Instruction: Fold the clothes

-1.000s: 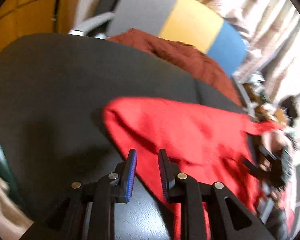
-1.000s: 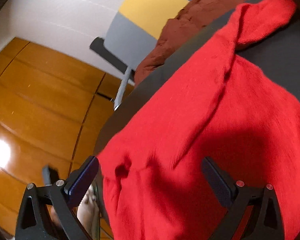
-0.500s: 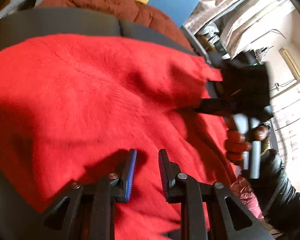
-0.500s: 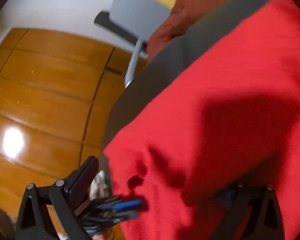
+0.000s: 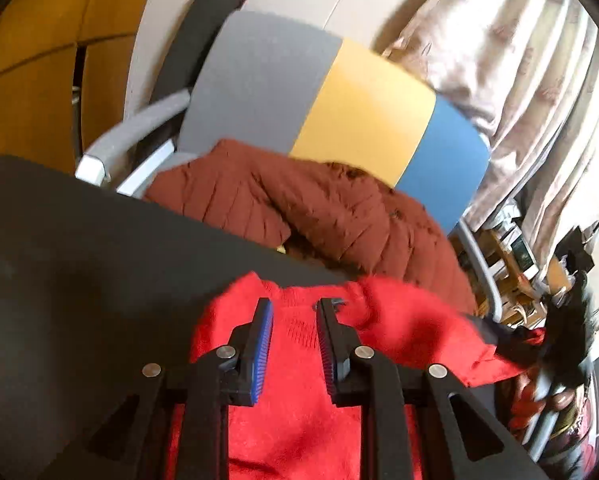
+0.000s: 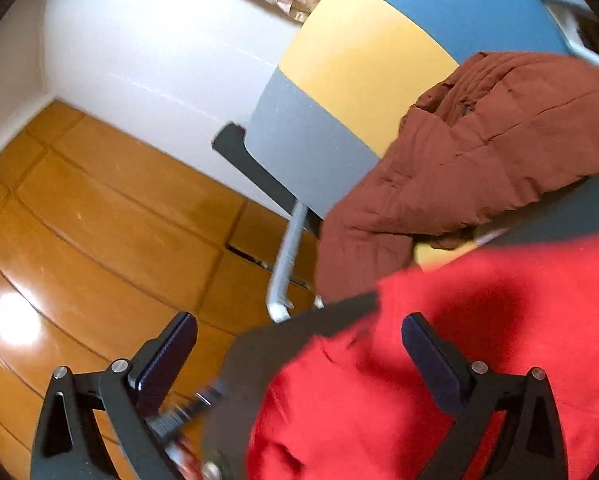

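A red knit sweater point(image 5: 299, 412) lies on a dark table point(image 5: 79, 280). My left gripper point(image 5: 293, 344) hovers over its far edge with the jaws a narrow gap apart, blue pads facing in, gripping nothing that I can see. In the right wrist view the sweater point(image 6: 479, 340) fills the lower right. My right gripper point(image 6: 299, 356) is wide open over the sweater's edge and the table corner point(image 6: 259, 344). The right gripper and the gloved hand holding it show blurred in the left wrist view point(image 5: 555, 360).
A chair with a grey, yellow and blue back point(image 5: 339, 100) stands behind the table with a rust-brown quilted jacket point(image 5: 319, 216) piled on its seat. Orange wooden floor point(image 6: 99, 220) lies to the left. Curtains point(image 5: 519, 40) and cluttered shelves point(image 5: 515, 248) are at the right.
Both grippers have swung toward the sweater's far edge, so the chair and jacket now fill the views. The left jaws keep the same narrow gap; the right stays wide open.
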A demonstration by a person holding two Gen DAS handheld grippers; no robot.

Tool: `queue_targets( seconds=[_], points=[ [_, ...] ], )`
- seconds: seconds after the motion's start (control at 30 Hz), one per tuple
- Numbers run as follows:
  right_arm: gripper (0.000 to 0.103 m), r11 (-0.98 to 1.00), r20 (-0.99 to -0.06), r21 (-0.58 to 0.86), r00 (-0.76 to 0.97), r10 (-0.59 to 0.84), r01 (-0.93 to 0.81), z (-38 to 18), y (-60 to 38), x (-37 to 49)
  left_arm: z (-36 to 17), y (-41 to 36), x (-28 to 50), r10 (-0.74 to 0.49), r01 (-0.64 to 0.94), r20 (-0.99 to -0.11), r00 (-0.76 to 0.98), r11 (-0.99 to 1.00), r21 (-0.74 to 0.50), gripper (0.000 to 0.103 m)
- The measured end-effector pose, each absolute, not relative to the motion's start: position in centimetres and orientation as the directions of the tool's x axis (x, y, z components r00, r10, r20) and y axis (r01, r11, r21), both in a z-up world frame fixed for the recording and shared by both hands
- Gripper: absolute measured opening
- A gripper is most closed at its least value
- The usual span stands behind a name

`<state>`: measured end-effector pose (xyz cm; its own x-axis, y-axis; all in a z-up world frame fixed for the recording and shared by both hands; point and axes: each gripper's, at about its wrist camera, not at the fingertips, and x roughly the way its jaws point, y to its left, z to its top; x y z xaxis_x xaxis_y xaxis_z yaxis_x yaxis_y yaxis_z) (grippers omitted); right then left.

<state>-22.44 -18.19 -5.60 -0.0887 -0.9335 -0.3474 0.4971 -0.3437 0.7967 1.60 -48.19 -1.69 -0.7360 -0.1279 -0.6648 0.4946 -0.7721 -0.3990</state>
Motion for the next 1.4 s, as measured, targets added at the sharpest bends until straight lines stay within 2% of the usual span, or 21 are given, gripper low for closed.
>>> queue_targets(
  seconds=[0.17, 0.33, 0.43, 0.53, 0.57, 0.67, 0.8, 0.87, 0.9, 0.93, 1.0, 1.1, 1.27, 1.4],
  points=[
    [0.103, -0.469, -0.528, 0.691, -0.06, -0.847, 0.55, -10.2, -13.6, -17.6, -4.4, -45.7, 7.0, -0.028, 0.435, -0.715, -0.699, -0.81, -0.393, 0.022],
    [0.103, -0.575, -0.659, 0.55, -0.109, -0.744, 0.606, -12.7, -9.1, -13.2, -8.1, -41.2, 14.3, 0.054, 0.41, -0.778, -0.626, -0.826, -0.387, 0.022],
    [0.103, -0.611, -0.692, 0.463, -0.169, -0.702, 0.642, -12.8, -7.4, -11.2, -9.6, -38.9, 18.5, 0.123, 0.409, -0.766, -0.631, -0.786, -0.464, 0.022],
    [0.103, -0.654, -0.719, 0.387, -0.232, -0.655, 0.65, -13.3, -6.5, -10.1, -10.8, -37.0, 20.9, 0.189, 0.402, -0.743, -0.642, -0.742, -0.536, 0.029],
    [0.103, -0.671, -0.729, 0.371, -0.245, -0.639, 0.642, -13.7, -6.3, -9.9, -11.4, -36.0, 21.4, 0.193, 0.407, -0.745, -0.638, -0.736, -0.54, 0.032],
    [0.103, -0.69, -0.723, 0.34, -0.292, -0.627, 0.639, -14.9, -5.5, -9.5, -13.1, -34.0, 21.9, 0.183, 0.435, -0.784, -0.593, -0.746, -0.504, 0.032],
    [0.103, -0.698, -0.712, 0.336, -0.314, -0.628, 0.633, -15.2, -4.8, -9.3, -14.8, -31.3, 21.1, 0.247, 0.412, -0.779, -0.577, -0.735, -0.538, 0.034],
    [0.103, -0.704, -0.718, 0.324, -0.32, -0.617, 0.632, -15.2, -4.6, -9.1, -14.4, -29.9, 20.6, 0.179, 0.407, -0.818, -0.548, -0.797, -0.446, 0.03],
    [0.103, -0.708, -0.722, 0.316, -0.323, -0.611, 0.632, -15.2, -4.6, -9.0, -14.2, -29.3, 20.3, 0.144, 0.403, -0.834, -0.533, -0.823, -0.4, 0.016],
    [0.103, -0.714, -0.728, 0.301, -0.33, -0.6, 0.633, -15.2, -4.6, -8.8, -14.1, -29.5, 20.0, 0.123, 0.408, -0.849, -0.514, -0.835, -0.368, 0.01],
    [0.103, -0.728, -0.744, 0.261, -0.349, -0.57, 0.633, -15.1, -4.7, -8.3, -13.5, -31.0, 19.9, 0.067, 0.438, -0.869, -0.49, -0.844, -0.311, 0.009],
    [0.103, -0.752, -0.762, 0.208, -0.379, -0.526, 0.625, -15.2, -4.5, -7.5, -12.0, -36.2, 20.4, -0.133, 0.558, -0.894, -0.427, -0.817, -0.145, 0.008],
    [0.103, -0.793, -0.784, 0.133, -0.426, -0.451, 0.594, -15.3, -3.6, -5.5, -7.4, -46.0, 22.3, -0.465, 0.767, -0.845, -0.263, -0.633, 0.11, 0.008],
    [0.103, -0.817, -0.79, 0.105, -0.452, -0.415, 0.567, -15.3, -2.8, -3.7, -2.8, -49.6, 23.6, -0.601, 0.862, -0.77, -0.215, -0.488, 0.14, 0.018]
  ],
)
